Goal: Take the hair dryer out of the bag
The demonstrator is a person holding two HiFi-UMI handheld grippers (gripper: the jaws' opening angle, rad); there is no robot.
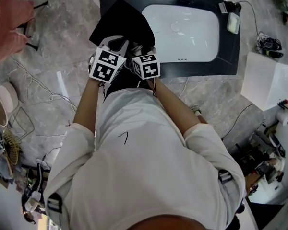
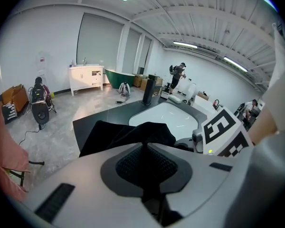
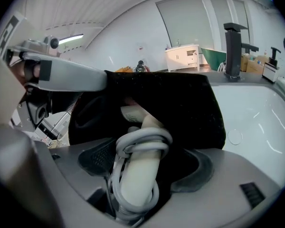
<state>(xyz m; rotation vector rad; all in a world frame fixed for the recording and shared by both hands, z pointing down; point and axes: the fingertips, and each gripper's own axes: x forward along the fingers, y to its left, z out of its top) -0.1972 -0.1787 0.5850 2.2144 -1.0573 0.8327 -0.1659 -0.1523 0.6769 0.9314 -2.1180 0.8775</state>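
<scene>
A black fabric bag [image 1: 122, 20] lies on the dark counter [image 1: 229, 56] left of the white sink [image 1: 182, 32]. My left gripper [image 2: 145, 163] is shut on a fold of the bag [image 2: 128, 134], holding its edge up; it also shows in the right gripper view as the left gripper [image 3: 71, 75]. The hair dryer's cream handle [image 3: 138, 179], wound with a grey cord [image 3: 142, 139], sticks out of the bag's mouth [image 3: 180, 103]. My right gripper [image 3: 147, 167] stands wide open around that handle. In the head view both grippers, left [image 1: 114, 46] and right [image 1: 140, 51], meet at the bag's near edge.
A black faucet [image 3: 232, 49] stands behind the sink. A small white device [image 1: 233, 23] with a cable lies on the counter's right end. A white box [image 1: 269, 80] sits on the floor at right, a pink cloth [image 1: 9, 28] at left, and loose cables [image 1: 38, 87] run over the floor.
</scene>
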